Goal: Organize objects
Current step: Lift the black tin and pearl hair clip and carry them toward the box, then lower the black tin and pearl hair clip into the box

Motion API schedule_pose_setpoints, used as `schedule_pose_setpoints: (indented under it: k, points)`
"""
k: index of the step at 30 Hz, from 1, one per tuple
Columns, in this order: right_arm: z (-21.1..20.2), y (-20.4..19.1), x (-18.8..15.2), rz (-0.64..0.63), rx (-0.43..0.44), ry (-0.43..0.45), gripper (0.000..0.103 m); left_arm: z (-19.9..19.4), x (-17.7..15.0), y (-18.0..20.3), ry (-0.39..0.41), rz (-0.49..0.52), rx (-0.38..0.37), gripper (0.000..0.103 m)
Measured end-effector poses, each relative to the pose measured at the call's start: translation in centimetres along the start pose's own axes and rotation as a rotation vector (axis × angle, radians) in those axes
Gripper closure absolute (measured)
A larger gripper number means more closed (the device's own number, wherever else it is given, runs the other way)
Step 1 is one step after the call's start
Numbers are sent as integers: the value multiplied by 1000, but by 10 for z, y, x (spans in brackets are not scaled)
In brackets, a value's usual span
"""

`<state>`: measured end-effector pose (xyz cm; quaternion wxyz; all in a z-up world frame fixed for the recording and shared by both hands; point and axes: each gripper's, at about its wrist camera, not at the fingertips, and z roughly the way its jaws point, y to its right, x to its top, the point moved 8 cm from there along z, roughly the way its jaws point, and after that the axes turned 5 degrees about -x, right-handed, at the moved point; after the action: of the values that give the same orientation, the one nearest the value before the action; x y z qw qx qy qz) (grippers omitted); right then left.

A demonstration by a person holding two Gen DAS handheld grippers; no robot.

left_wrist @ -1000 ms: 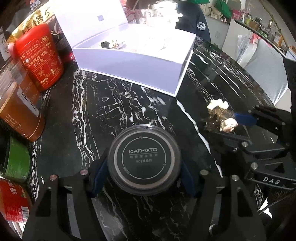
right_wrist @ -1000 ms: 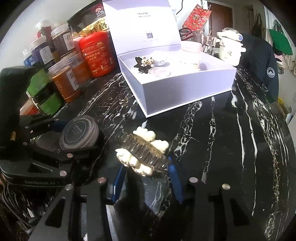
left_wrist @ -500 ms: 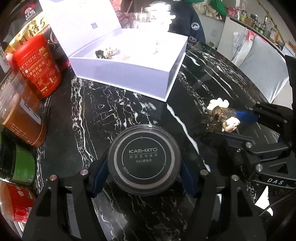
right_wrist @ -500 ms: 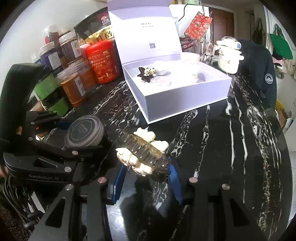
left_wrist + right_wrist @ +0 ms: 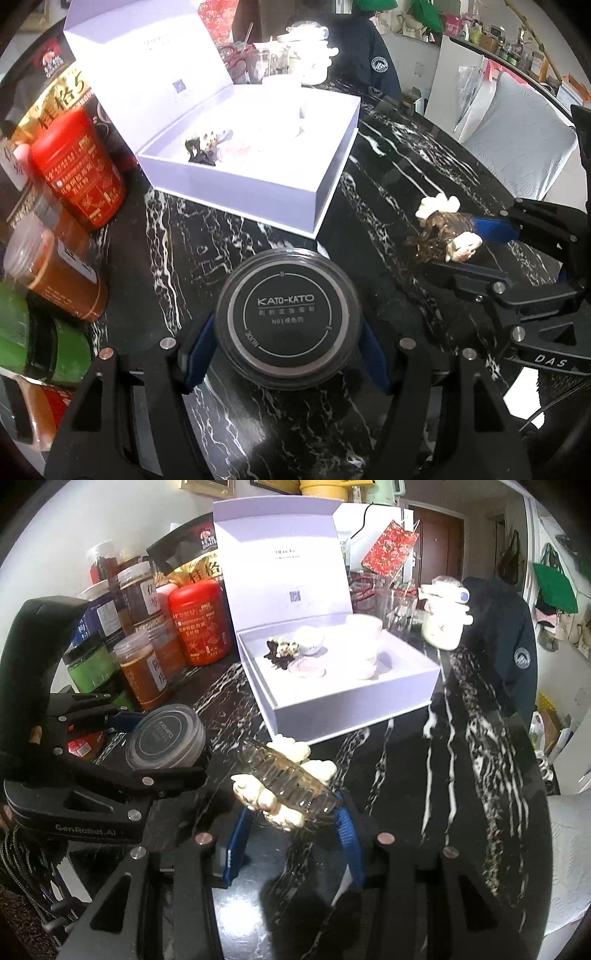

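My left gripper [image 5: 286,349] is shut on a round black KATO-KATO compact [image 5: 288,323], held above the black marble table; the compact also shows in the right wrist view [image 5: 166,736]. My right gripper [image 5: 290,834] is shut on a clear hair claw clip with cream flowers [image 5: 284,782], also seen in the left wrist view [image 5: 445,232]. An open white gift box [image 5: 354,707] stands ahead with its lid up. It holds a black flowered hair clip [image 5: 279,650], a pink round dish [image 5: 306,668] and white jars [image 5: 364,642].
Jars and a red tin [image 5: 197,622] crowd the left side of the table, also in the left wrist view [image 5: 79,168]. A white lidded pot [image 5: 445,618] and glassware stand behind the box. A dark jacket [image 5: 513,646] hangs at the far right edge.
Both grippers have risen and drawn back a little with their objects still held. The gift box now sits farther off and its inside shows more.
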<state>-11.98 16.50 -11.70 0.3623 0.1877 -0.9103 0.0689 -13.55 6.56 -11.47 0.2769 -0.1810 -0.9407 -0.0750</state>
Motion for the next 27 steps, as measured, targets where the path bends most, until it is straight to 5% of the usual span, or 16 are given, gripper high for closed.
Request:
schedule_pose_setpoints:
  k: [27]
  points:
    - [35,26,74,-69,2,29,57,20,79,-28,25,-23,9,36]
